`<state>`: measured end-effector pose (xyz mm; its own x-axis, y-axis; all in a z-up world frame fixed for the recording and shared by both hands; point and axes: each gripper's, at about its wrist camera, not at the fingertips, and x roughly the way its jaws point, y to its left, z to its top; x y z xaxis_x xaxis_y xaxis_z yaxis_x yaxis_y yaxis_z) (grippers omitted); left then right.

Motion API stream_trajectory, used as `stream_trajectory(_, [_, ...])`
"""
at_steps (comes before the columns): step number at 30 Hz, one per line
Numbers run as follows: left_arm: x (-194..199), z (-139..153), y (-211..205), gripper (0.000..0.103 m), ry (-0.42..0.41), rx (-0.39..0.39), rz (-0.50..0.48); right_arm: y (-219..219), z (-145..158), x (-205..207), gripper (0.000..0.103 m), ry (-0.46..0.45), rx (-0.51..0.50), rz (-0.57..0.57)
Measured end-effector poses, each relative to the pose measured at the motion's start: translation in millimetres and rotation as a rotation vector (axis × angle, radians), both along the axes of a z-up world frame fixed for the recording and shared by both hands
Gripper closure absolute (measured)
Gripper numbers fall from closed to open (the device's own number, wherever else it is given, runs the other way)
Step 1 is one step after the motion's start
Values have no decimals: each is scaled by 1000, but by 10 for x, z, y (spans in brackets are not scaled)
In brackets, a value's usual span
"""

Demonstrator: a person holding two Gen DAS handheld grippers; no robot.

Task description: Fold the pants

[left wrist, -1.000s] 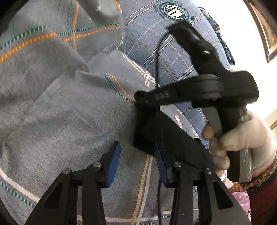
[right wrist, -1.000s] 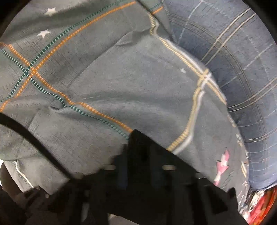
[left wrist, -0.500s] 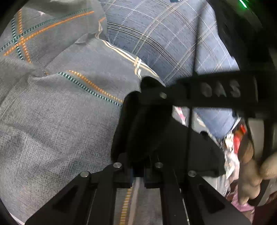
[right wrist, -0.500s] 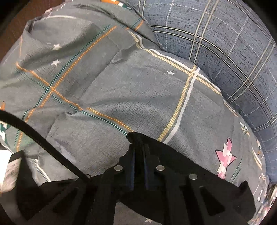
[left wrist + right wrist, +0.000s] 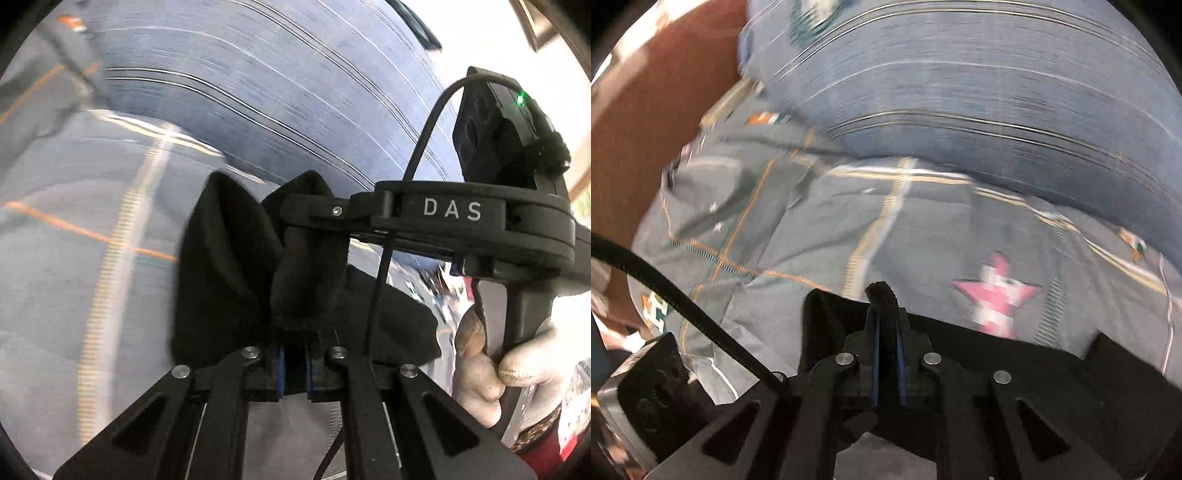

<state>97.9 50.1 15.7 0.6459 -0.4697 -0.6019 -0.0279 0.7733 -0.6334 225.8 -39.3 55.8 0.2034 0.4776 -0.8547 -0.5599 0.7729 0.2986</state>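
The black pants hang bunched in front of my left gripper, whose blue pads are shut on a fold of the cloth. My right gripper reaches in from the right, side on, and pinches the same cloth a little higher. A gloved hand holds its handle. In the right wrist view my right gripper is shut on the pants. A black tuft sticks out above its pads. More black cloth spreads to the lower right. Both views are blurred by motion.
Under the pants lies a grey bedspread with orange and cream lines and a pink star. A blue plaid cover bulges behind it. A brown surface borders the bedspread on the left. A black cable crosses the lower left.
My left gripper has shut on the black cloth. Both grippers have lifted it off the bedspread and swung toward the blue plaid cover, with the right gripper staying shut.
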Motion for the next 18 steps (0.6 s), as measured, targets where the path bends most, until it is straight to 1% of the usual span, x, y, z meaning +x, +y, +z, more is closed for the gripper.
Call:
stream_trajectory(3, [193,-35,-364,96,9,28,-66,-515,-63,103,95,25,60,-84])
stream_trajectory(4, [259,-56,-509,96,13,43,-92,-748,-121,146,95,33,85,-124])
stream_trajectory(6, [405,-127,-792,96,22,90,-142,-1074,-234,202,91,39,116,-175])
stream_trajectory(7, [450,-164,-919,93,32,117,-163,-1231,-317,230,91,37,129,-205])
stream_trajectory(8, [479,-193,-1070,93,44,160,-192,-1355,-374,250,87,32,129,-230])
stream_trajectory(9, [479,-184,-1151,90,44,175,-215,-1490,-438,256,77,25,125,-259])
stream_trajectory(10, [414,-162,-1182,87,36,173,-237,-1619,-473,253,73,16,129,-284])
stream_trajectory(12, [278,-44,-1206,87,1,154,-281,-1816,-457,227,57,-4,156,-314])
stream_trajectory(14, [70,105,-1150,80,-38,155,-309,-2046,-360,170,48,-44,197,-361])
stream_trajectory(15, [-50,172,-1109,70,-55,163,-310,-2129,-304,148,46,-68,204,-380])
stream_trajectory(16, [-123,207,-1061,65,-65,171,-305,-2201,-243,127,46,-93,208,-397])
stream_trajectory(18, [-326,269,-905,64,-88,197,-292,-2247,-147,75,45,-114,216,-397])
